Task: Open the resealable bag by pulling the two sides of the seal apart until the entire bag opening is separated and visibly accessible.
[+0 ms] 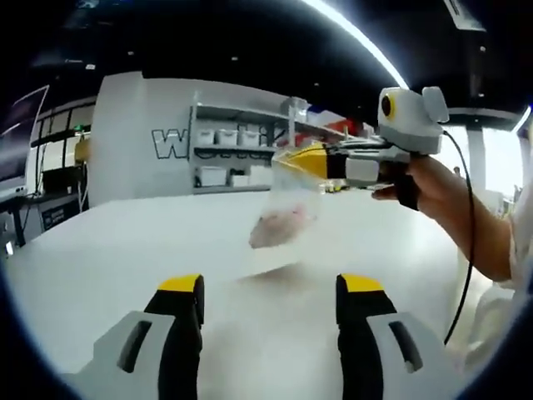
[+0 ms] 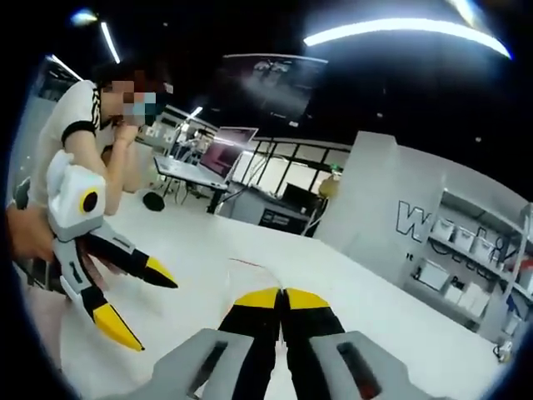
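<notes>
Bag (image 1: 283, 218) (contents a pink blur) pinched in right tongs (image 1: 293, 158); left tongs (image 1: 271, 287) wide apart.

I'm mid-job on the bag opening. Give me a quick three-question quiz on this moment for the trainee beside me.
1. True or false: the bag lies flat on the table.
2. Which gripper grips the bag's top edge? A) the left gripper B) the right gripper C) both
3. Fill in: the left gripper's jaws stand ____.

Key:
1. False. It hangs above the table, held by its top edge.
2. B. The right gripper's jaws are closed on the edge; the left one has nothing between its jaws.
3. Open, set wide apart and short of the bag.
</notes>
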Demonstrator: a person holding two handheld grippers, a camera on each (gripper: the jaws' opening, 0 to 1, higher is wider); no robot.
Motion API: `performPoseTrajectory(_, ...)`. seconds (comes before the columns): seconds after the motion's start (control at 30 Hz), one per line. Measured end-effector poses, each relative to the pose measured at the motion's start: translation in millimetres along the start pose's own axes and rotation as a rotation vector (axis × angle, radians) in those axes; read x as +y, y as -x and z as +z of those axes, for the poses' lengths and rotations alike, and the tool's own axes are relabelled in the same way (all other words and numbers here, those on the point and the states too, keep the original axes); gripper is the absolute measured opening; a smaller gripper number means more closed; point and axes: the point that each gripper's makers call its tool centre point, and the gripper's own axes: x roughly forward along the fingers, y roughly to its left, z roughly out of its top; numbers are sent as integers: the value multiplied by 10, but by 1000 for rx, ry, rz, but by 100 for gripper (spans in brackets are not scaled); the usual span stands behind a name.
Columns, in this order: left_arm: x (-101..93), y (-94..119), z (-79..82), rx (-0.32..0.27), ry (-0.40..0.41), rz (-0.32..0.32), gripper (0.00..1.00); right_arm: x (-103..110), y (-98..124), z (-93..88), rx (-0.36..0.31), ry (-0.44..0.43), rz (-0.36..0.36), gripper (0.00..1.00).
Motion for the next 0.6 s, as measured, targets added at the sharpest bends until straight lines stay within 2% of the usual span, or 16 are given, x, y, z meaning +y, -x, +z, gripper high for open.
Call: performPoseTrajectory(0.6,16,28,-17,-1,42,-5,62,-326,-200,-174,50,19,-28,0)
